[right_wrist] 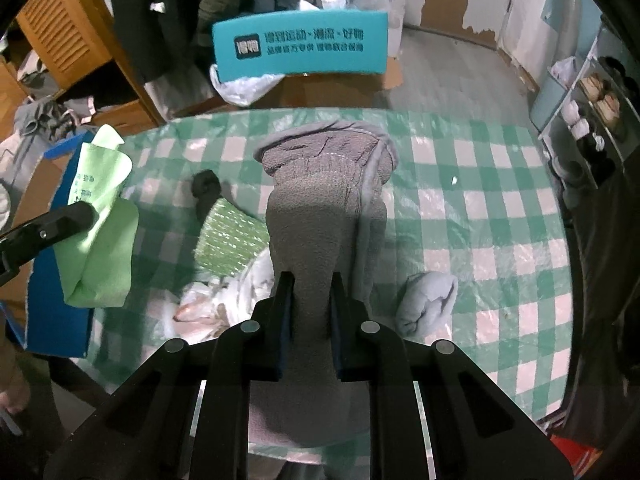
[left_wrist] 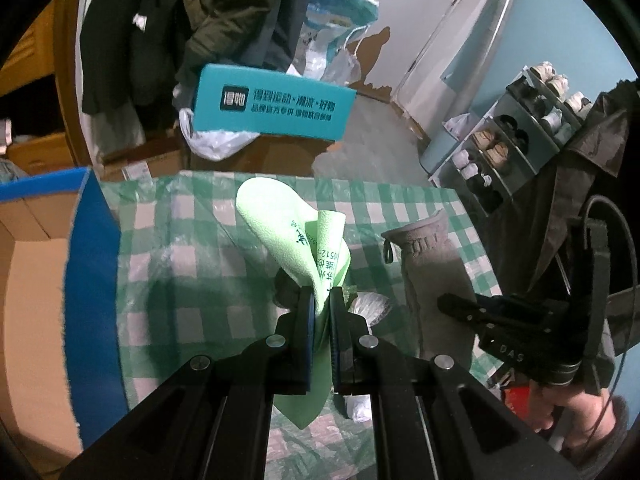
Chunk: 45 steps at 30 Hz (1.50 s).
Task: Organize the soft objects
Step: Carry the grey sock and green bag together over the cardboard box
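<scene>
The green cloth with dark printing hangs pinched between the closed jaws of the left gripper, lifted clear of the checked tablecloth. The grey towel is clamped in the same way by the right gripper, its jaws closed tight on the bunched fabric, with the upper end flopping away toward the far side of the table.

Under and between the two held pieces other soft things lie on the tablecloth: a green patterned cloth just left of the towel, a small black item touching its far corner, a crumpled white plastic bag nearer the camera, and a rolled pale-grey cloth to the right.

At the left edge of the table stands an open cardboard box with a blue flap; in the right wrist view the green cloth hangs in front of that flap. Beyond the table a teal box with dark lettering sits on brown cartons, dark coats hang behind it, and a shoe rack stands by the wall to the right. A hand shows on the right gripper's handle.
</scene>
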### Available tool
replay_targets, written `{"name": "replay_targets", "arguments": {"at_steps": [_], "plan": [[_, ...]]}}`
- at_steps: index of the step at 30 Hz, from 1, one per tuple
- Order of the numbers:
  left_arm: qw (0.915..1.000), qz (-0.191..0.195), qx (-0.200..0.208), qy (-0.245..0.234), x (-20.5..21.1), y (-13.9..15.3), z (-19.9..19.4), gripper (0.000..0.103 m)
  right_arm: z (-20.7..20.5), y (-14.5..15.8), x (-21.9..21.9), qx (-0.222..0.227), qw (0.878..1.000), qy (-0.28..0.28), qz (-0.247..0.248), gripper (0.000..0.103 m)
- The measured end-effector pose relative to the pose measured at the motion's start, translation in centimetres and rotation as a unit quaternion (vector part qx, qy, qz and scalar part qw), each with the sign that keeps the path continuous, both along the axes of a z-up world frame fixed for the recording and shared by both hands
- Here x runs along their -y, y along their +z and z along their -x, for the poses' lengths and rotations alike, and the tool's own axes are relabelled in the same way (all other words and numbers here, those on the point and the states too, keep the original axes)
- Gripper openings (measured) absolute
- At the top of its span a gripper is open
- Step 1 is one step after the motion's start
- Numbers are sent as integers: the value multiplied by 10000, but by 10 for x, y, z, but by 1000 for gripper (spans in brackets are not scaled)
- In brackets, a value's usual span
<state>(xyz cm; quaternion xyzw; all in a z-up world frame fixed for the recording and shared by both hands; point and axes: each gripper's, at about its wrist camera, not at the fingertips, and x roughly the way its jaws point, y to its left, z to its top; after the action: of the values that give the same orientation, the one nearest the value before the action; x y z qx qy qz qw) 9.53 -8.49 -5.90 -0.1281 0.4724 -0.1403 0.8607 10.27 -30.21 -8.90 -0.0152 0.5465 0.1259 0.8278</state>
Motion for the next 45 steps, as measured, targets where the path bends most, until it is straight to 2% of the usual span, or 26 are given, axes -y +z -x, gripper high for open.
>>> {"name": "replay_targets", "arguments": {"at_steps": [24, 36, 45], "plan": [[9989, -284, 309, 200, -30, 37, 45, 6, 22, 66, -30, 560, 9976, 349, -218, 14], [9974, -438, 419, 395, -59, 53, 63, 6, 30, 96, -71, 747, 9935, 749, -422, 14], [9963, -371, 449, 626, -87, 62, 70, 6, 33, 108, -115, 786, 9894, 1122, -482, 14]]}}
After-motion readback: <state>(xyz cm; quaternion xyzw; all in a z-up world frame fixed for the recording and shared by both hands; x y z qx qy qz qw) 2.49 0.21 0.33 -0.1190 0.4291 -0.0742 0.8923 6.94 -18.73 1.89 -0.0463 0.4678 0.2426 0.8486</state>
